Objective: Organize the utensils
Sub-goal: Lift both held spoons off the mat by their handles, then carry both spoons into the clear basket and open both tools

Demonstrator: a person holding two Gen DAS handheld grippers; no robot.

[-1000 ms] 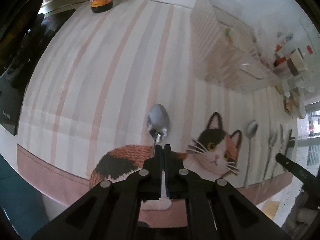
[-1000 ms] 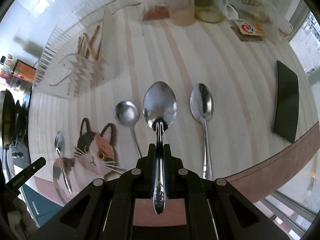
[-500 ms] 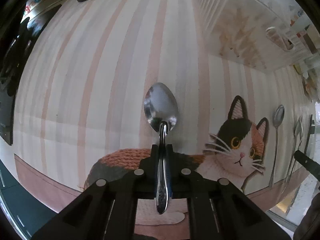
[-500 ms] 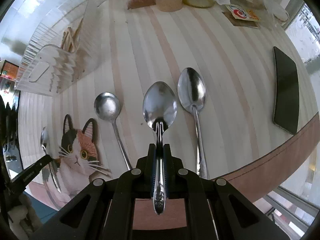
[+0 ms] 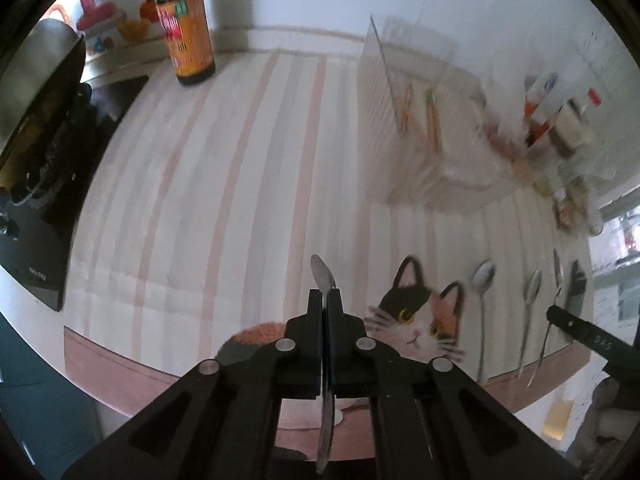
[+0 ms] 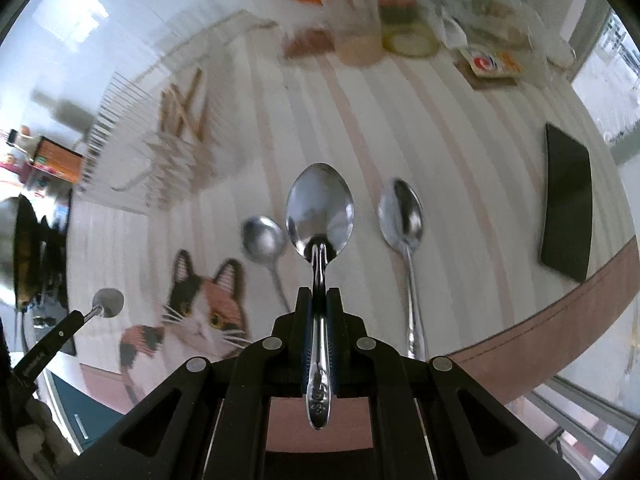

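The left gripper (image 5: pixel 324 300) is squeezed tight on a thin spoon (image 5: pixel 322 276), turned on its edge above the striped cloth (image 5: pixel 208 184). A cat picture (image 5: pixel 418 316) is on the cloth beside it. A clear rack (image 6: pixel 160 136) with wooden chopsticks (image 6: pixel 182 106) stands at the back. The right gripper (image 6: pixel 319 300) is squeezed tight on a big spoon (image 6: pixel 320 208), bowl up. A round spoon (image 6: pixel 262 238) lies on the cloth just left of it, and a long spoon (image 6: pixel 402 216) lies just right. A black slab (image 6: pixel 566 208) lies far right.
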